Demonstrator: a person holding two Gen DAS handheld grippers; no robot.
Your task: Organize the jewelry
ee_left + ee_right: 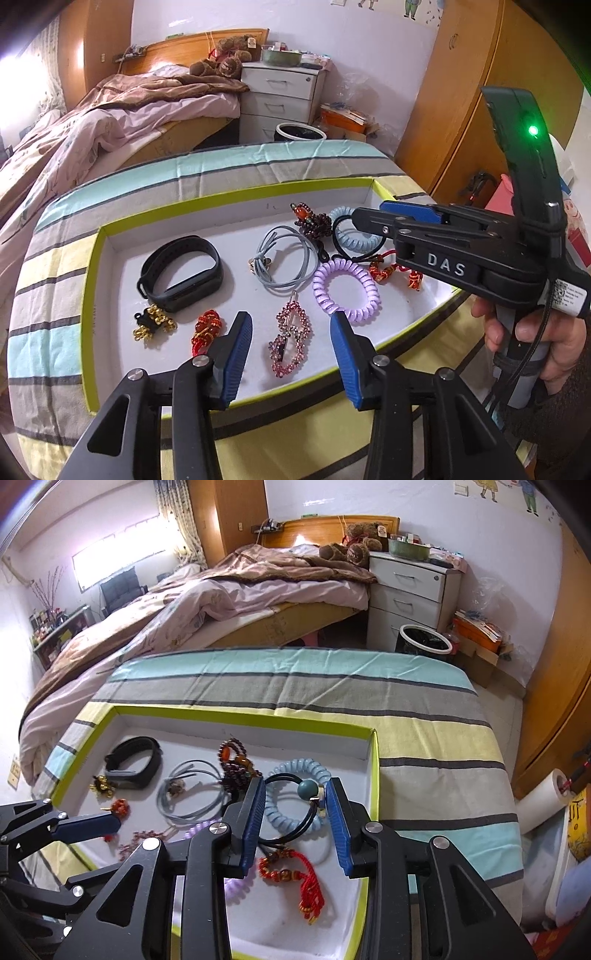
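Observation:
A white tray with a lime-green rim [236,188] [236,716] holds jewelry on a striped cloth. In it lie a black wristband [181,271] [135,762], a grey cord loop [286,258], a purple coil hair tie [345,290], a pink beaded hair clip [290,338], a light-blue coil tie [295,801] and a red knotted bracelet [291,877]. My left gripper [291,330] is open just above the pink clip. My right gripper [297,801] is open over the blue coil tie and a black band with a teal bead [307,789].
Gold-and-black [153,323] and red-gold [207,330] charms lie at the tray's near left, dark red beads [312,219] at the back. A bed [221,602], white drawers [410,594], a bin [424,638] and a wardrobe [554,701] stand behind the table.

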